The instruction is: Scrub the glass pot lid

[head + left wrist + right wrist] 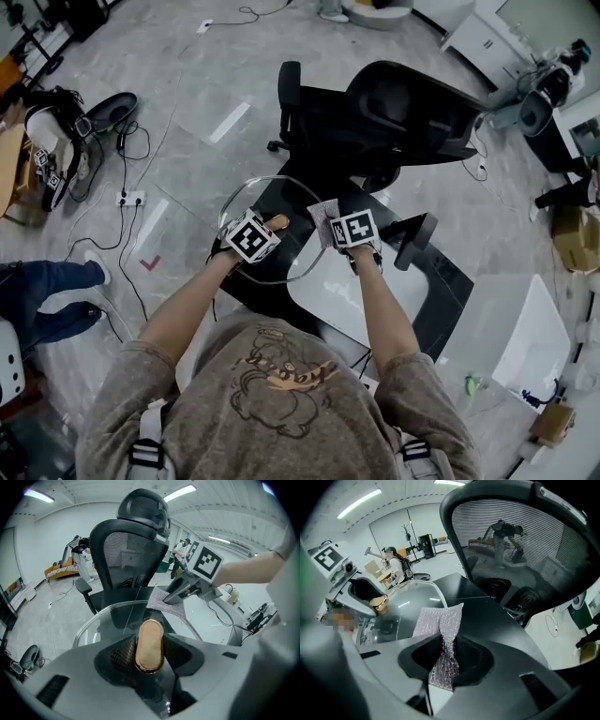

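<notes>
Glass pot lid [281, 199] is held up just in front of the office chair [403, 112]. Left gripper [150, 656] pinches its copper knob [150, 641]. Right gripper [445, 658] is clamped on a silvery scrub cloth [439, 623]. The cloth's edge is at the lid rim, chair side.
</notes>
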{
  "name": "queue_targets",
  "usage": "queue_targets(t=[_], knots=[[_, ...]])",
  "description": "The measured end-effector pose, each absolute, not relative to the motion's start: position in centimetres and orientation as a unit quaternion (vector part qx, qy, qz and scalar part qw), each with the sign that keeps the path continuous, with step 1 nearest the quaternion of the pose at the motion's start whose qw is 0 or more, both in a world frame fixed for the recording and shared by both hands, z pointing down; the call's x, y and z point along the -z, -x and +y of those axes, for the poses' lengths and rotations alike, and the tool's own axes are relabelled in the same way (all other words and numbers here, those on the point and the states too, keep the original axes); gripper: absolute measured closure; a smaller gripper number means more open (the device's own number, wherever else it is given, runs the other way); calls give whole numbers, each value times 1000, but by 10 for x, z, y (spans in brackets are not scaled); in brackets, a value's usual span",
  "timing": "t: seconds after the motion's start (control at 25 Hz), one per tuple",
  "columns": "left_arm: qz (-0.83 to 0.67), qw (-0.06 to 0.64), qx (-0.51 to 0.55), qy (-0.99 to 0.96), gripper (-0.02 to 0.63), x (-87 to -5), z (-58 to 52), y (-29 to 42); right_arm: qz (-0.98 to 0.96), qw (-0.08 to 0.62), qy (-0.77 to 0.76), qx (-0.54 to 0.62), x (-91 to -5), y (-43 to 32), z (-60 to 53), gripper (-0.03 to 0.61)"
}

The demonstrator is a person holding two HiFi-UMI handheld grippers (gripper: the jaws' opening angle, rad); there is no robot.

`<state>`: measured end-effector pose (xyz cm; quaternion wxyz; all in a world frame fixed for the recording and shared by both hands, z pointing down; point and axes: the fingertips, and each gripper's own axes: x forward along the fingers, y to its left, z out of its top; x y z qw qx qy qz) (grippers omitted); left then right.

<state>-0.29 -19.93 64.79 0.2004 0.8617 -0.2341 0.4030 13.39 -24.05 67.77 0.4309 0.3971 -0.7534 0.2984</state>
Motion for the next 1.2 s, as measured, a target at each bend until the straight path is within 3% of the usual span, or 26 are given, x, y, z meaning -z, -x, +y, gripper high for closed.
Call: queue_targets(t=[0.52,1.2], knots=[[-229,193,-401,-866,422,-651,-199,3,-756,480,-375,-241,-678,-93,-319,485],[-237,175,-396,-870,422,-650,-199,3,-820,489,-253,-160,-675,42,-360,488]])
